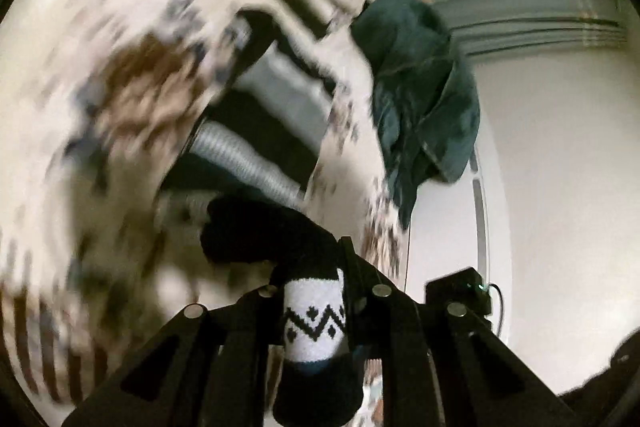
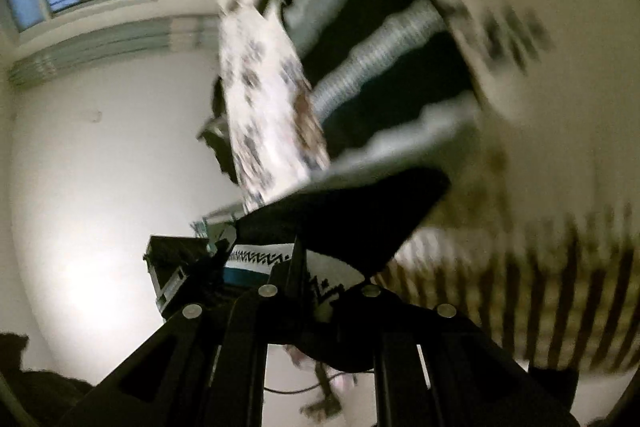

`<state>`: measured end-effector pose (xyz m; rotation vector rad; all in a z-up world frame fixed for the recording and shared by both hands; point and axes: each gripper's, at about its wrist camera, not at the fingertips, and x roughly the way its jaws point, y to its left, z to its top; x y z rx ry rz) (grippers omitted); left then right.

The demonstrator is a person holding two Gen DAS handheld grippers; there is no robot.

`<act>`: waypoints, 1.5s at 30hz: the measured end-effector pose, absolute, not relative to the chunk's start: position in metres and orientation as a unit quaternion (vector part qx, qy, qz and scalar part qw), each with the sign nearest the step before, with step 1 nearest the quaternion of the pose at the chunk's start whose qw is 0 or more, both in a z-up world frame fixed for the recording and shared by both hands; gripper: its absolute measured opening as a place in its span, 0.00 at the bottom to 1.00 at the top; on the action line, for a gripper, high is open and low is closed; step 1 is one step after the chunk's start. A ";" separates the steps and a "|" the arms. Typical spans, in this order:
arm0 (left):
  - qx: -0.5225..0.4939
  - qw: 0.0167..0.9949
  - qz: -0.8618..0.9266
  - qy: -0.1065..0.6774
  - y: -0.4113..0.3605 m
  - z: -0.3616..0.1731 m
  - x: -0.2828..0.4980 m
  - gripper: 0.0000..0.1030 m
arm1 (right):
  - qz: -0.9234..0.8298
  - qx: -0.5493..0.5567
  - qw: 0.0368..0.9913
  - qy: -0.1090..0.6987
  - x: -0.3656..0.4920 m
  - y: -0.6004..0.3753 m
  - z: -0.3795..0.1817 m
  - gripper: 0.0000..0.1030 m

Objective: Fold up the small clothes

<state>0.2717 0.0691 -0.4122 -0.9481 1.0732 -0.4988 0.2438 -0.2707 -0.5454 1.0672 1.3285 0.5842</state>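
A black sock point(image 1: 314, 323) with a white zigzag band is clamped in the left tool point(image 1: 320, 291), its dark toe bulging just ahead of the fingers. Its other end point(image 2: 320, 283) is pinched in the right tool point(image 2: 298, 267). Beyond, blurred patterned fabric point(image 1: 120, 87) and a dark green garment point(image 1: 420, 99) are seen.

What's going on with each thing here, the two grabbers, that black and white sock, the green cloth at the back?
Left gripper: shut on the sock.
Right gripper: shut on the sock.
Sock: black with a white zigzag band, pinched between the fingers at both ends, lifted.
Green cloth: hanging crumpled against the wall.
Patterned sheet: spread out, blurred.
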 end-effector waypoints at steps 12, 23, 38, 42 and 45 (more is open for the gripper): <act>-0.396 0.744 -0.226 0.489 0.036 -0.448 0.518 0.11 | 0.212 0.433 0.712 0.509 0.476 -0.321 -0.525 0.10; -0.431 0.739 -0.166 0.490 0.066 -0.474 0.581 0.67 | 0.186 0.499 0.694 0.485 0.602 -0.348 -0.552 0.73; -0.287 0.757 -0.153 0.567 0.043 -0.519 0.628 0.07 | 0.079 0.321 0.743 0.582 0.651 -0.322 -0.588 0.09; -0.303 0.749 -0.181 0.560 0.056 -0.499 0.594 0.48 | 0.083 0.298 0.728 0.612 0.661 -0.314 -0.589 0.12; -0.301 0.755 -0.194 0.549 0.057 -0.481 0.527 0.67 | 0.107 0.288 0.722 0.620 0.632 -0.317 -0.578 0.37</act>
